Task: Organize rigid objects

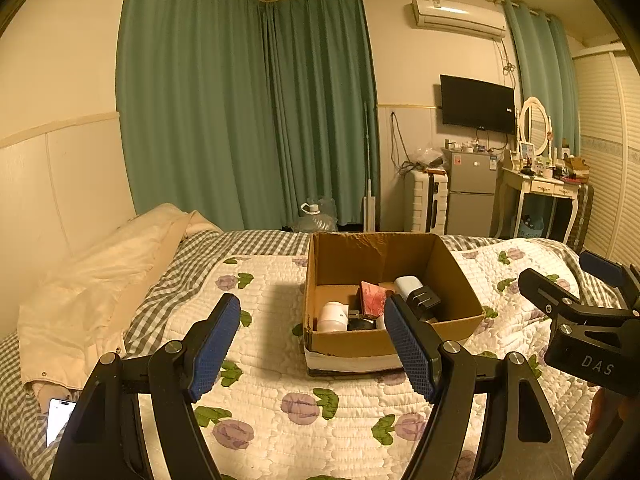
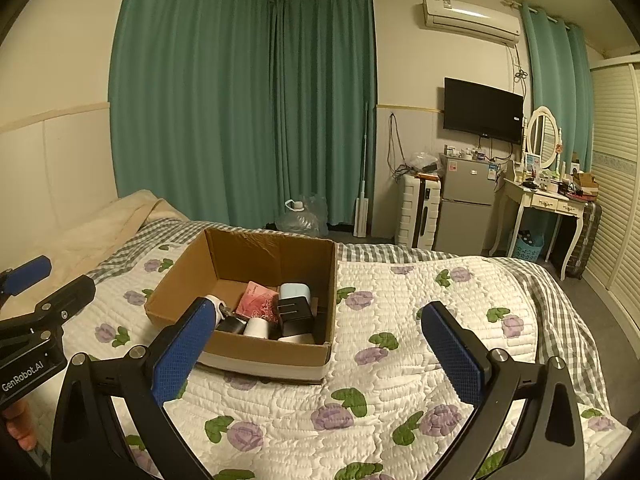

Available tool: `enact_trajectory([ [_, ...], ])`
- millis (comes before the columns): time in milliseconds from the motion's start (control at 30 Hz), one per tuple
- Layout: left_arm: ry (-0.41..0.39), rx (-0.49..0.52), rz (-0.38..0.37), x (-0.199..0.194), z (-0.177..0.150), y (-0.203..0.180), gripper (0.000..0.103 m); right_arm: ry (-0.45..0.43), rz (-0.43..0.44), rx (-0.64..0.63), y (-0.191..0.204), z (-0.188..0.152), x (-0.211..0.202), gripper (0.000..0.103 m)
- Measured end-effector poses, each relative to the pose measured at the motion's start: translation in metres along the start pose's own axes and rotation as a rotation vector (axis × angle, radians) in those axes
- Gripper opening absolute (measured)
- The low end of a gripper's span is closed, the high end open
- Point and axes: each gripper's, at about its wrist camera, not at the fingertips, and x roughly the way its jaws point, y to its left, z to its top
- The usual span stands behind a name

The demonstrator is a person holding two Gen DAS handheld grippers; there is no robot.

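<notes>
An open cardboard box (image 1: 340, 342) (image 2: 180, 288) sits on the flowered quilt. Inside lie a red patterned box (image 1: 374, 296) (image 2: 258, 300), a pale blue case (image 1: 406, 284) (image 2: 294, 290), a black block (image 1: 426, 300) (image 2: 294, 310), a white cylinder (image 1: 332, 316) (image 2: 256, 326) and other small items. My left gripper (image 1: 314, 344) is open and empty, just in front of the box. My right gripper (image 2: 320, 350) is open and empty, in front of the box and to its right. Each gripper shows at the other view's edge.
The bed's quilt (image 2: 400, 360) stretches all around the box. A cream blanket (image 1: 100, 272) lies at the left, and a phone (image 1: 60, 418) lies beside it. A fridge (image 2: 466, 208), suitcase (image 2: 418, 212) and dressing table (image 2: 544, 200) stand at the far wall.
</notes>
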Motion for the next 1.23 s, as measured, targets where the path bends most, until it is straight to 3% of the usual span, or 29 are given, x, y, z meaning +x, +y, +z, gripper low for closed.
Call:
enact_trajectory([
  [1233, 0.015, 0.008, 0.001, 0.0031, -0.0035, 0.0033, 0.077, 0.018, -0.007, 0.009, -0.0023, -0.0029, 0.0024, 0.103],
])
